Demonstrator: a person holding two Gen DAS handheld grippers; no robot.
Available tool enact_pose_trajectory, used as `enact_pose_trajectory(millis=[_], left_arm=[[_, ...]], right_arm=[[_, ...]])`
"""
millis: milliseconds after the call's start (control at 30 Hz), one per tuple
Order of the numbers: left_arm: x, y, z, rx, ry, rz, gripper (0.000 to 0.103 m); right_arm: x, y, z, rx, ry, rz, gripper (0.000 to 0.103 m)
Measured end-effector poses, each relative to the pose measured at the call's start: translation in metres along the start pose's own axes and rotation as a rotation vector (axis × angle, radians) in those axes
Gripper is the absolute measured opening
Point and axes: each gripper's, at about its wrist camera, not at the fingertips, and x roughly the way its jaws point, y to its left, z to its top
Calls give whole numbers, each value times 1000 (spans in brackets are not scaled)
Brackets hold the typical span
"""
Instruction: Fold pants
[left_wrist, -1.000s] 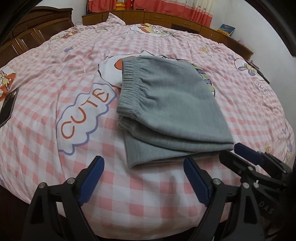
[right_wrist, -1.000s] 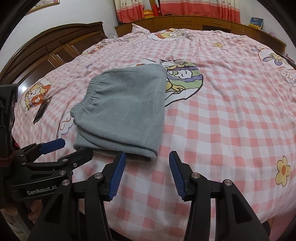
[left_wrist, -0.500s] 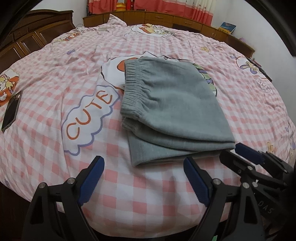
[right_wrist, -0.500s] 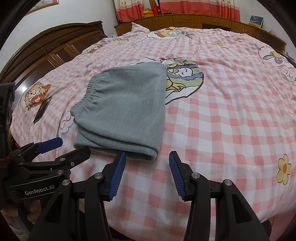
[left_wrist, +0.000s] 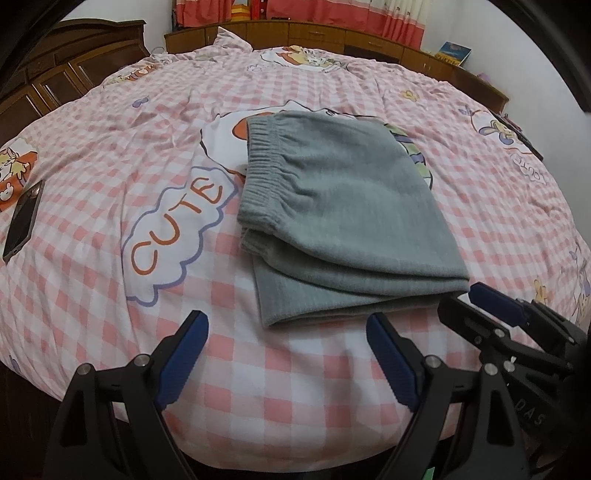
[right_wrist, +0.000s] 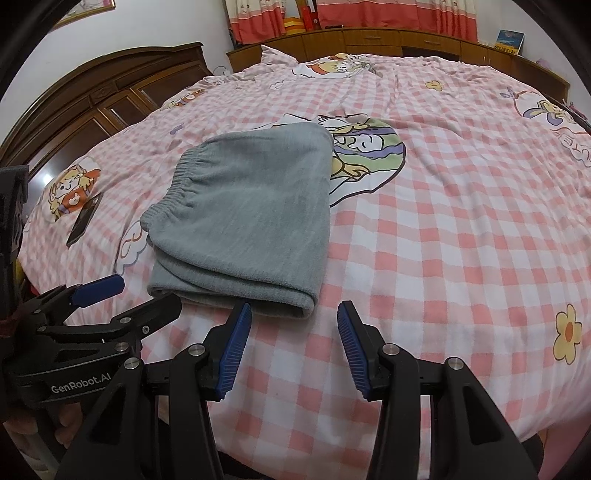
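Observation:
The grey pants (left_wrist: 332, 218) lie folded in a compact stack on the pink checked bedspread (left_wrist: 92, 280), elastic waistband to the left; they also show in the right wrist view (right_wrist: 251, 221). My left gripper (left_wrist: 288, 350) is open and empty, hovering just in front of the stack's near edge. My right gripper (right_wrist: 293, 339) is open and empty, just in front of the stack's near right corner. Each gripper shows in the other's view: the right one (left_wrist: 495, 306) and the left one (right_wrist: 99, 295).
A dark phone (left_wrist: 24, 221) lies on the bedspread at the left, also in the right wrist view (right_wrist: 83, 219). A wooden headboard (right_wrist: 103, 96) stands at the left and low wooden cabinets (left_wrist: 332, 37) run along the far side. The bed's near edge (left_wrist: 280, 446) drops below the grippers.
Both grippers have drawn back a little from the folded pants and risen slightly. The pants have not moved. Both jaws stay open.

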Motion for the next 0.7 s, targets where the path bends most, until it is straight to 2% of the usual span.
enact_pose_trajectory(millis=[700], left_arm=[[0, -2, 0, 2, 4, -1, 90]], right_arm=[[0, 0, -1, 0, 0, 1, 49]])
